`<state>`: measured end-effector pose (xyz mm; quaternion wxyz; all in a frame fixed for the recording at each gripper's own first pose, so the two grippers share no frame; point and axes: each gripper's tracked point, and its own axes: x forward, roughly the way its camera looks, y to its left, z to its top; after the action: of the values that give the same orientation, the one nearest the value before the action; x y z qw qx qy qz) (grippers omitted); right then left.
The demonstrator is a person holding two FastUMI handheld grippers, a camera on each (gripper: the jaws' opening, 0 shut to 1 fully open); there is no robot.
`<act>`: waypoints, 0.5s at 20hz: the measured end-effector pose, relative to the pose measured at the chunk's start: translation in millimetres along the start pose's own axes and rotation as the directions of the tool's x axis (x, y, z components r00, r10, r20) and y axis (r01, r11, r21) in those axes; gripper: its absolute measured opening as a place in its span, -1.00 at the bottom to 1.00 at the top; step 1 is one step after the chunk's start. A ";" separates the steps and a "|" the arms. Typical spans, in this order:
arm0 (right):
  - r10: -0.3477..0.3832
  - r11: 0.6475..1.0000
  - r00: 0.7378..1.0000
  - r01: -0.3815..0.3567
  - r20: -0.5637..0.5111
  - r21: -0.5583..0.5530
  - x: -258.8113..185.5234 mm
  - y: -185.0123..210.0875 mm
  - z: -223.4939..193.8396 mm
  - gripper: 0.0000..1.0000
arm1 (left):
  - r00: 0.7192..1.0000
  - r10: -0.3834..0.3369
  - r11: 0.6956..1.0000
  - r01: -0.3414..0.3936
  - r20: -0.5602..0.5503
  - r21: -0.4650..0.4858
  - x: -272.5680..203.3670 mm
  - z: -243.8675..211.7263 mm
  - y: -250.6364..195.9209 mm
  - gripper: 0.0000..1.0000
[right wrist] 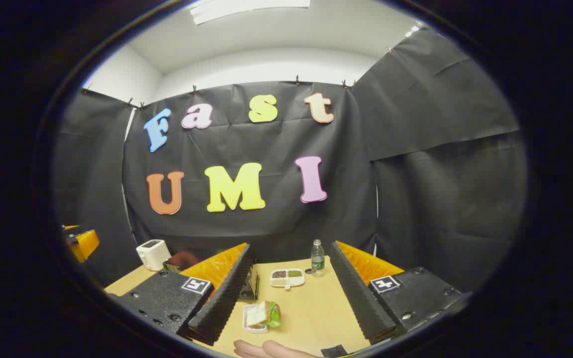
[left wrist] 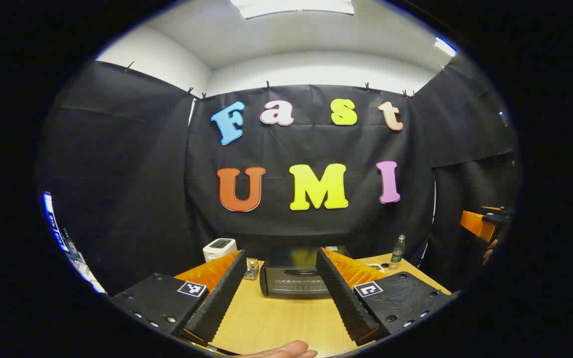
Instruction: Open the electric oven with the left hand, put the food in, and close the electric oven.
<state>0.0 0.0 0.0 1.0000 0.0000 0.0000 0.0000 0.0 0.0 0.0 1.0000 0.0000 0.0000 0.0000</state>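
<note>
Electric oven [left wrist: 294,278] sits at the far middle of the wooden table [left wrist: 276,318], door shut; left gripper [left wrist: 280,286] hangs above the near edge, jaws spread wide and holding nothing, the oven framed between them. Right of the oven, right gripper [right wrist: 290,291] also gapes wide, unloaded, above a small white tray [right wrist: 254,318] holding a sandwich [right wrist: 261,313]. Beyond the sandwich, a divided dish [right wrist: 287,277] and water bottle [right wrist: 318,257]; left of the oven, a white toaster [left wrist: 219,248].

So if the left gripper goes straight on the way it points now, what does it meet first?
Most likely the black electric oven, which sits dead ahead on the light wooden table, framed between the open left gripper. Nothing seems to lie in between, though depth is hard to judge.
</note>
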 end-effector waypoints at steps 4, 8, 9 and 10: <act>0.008 1.000 1.000 -0.008 -0.002 -0.029 -0.1 2.2 -1.3 0.93 | 1.000 -0.015 1.000 0.015 -0.006 0.007 3.2 -4.1 -7.2 0.65; 0.014 0.999 1.000 -0.015 -0.016 -0.044 2.2 2.1 -3.6 0.93 | 1.000 -0.027 1.000 0.027 -0.012 0.007 8.0 -5.9 -12.7 0.84; 0.014 0.999 1.000 -0.015 -0.016 -0.049 3.3 1.6 -3.9 0.93 | 1.000 -0.027 1.000 0.027 -0.007 0.010 9.6 -5.2 -12.7 0.84; 0.015 0.999 1.000 -0.016 -0.014 -0.052 3.2 1.7 -3.6 0.93 | 1.000 -0.026 1.000 0.026 -0.004 0.013 11.7 -4.8 -13.3 0.84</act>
<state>3.2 1.7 -3.6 0.9996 -0.0259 0.0070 0.0076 11.7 -13.3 -4.8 0.9999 0.0064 0.0021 -0.0130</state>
